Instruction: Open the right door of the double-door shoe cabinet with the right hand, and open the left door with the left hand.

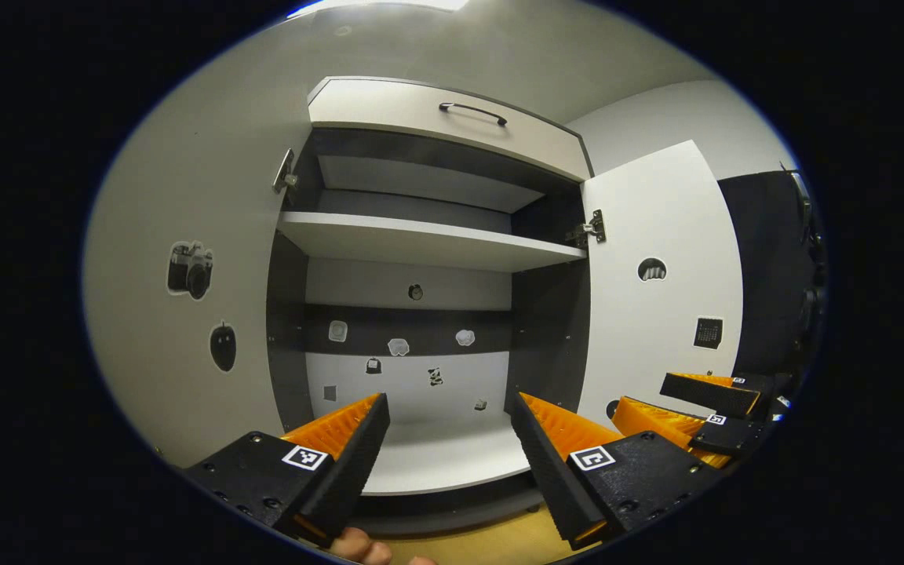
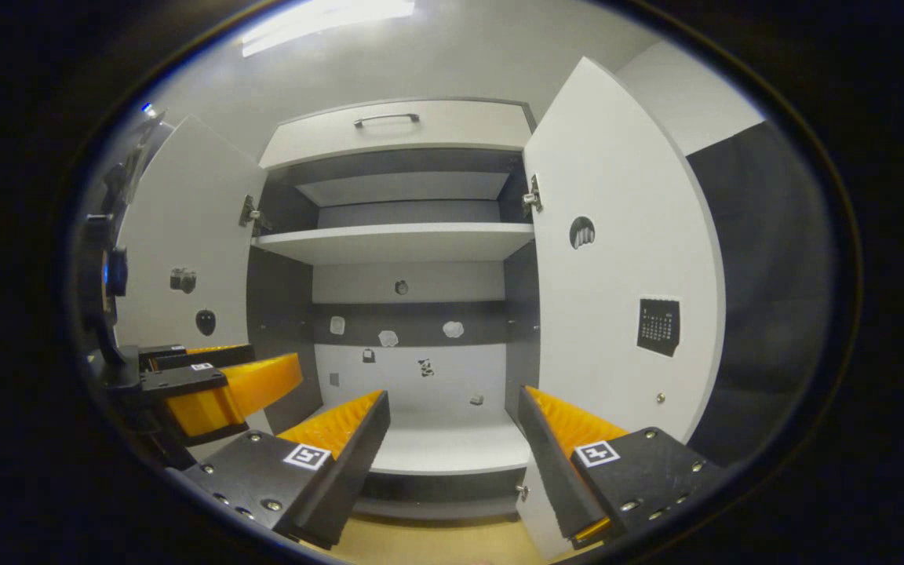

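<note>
1. Shoe cabinet (image 1: pixel 421 243) straight ahead in both views, standing against a pale grey wall (image 1: pixel 201 196); both doors swung wide.
2. Left door (image 1: pixel 185 314) folded out, carrying camera and dark oval stickers; right door (image 2: pixel 617 275) folded out, carrying a calendar sticker and a small round knob low down.
3. Inside: white shelf (image 2: pixel 397 239) across the upper part, white floor panel (image 1: pixel 444 455) at the bottom, dark side walls, small stickers on the back panel.
4. Above the opening, closed drawer (image 2: pixel 397 125) with a bar handle.
5. Left gripper (image 1: pixel 448 447) open wide, holding nothing, well short of the cabinet.
6. Right gripper (image 2: pixel 452 447) likewise spread, empty, touching neither door.
7. Yellowish floor (image 1: pixel 491 541) below; ceiling light (image 2: pixel 326 20) above.
</note>
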### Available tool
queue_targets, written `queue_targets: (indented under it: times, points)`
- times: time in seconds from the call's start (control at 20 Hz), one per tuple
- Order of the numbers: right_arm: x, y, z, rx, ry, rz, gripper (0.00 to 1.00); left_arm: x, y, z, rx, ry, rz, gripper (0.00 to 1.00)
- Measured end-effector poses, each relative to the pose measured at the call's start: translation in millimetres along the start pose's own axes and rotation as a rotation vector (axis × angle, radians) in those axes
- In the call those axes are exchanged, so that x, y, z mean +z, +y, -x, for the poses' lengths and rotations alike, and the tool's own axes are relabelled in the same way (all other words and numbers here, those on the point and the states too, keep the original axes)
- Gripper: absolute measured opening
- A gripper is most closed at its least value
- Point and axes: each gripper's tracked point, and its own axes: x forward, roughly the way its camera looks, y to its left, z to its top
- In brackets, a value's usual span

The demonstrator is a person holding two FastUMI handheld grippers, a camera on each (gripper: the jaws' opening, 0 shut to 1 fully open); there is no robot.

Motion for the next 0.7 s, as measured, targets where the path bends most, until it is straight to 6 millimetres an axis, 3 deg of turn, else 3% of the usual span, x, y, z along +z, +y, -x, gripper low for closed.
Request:
queue_targets:
  times: [0.4, 0.7]
  points:
    - [2.5, -2.4, -2.2, -0.003, -0.008, -0.001, 0.97, -0.3, 2.0, -2.8, 0.005, -0.002, -0.006, 0.99]
    - [6.2, -6.8, -0.8, -0.006, -0.015, 0.0, 0.97, 1.1, -3.3, -4.1, 0.003, -0.012, -0.007, 0.96]
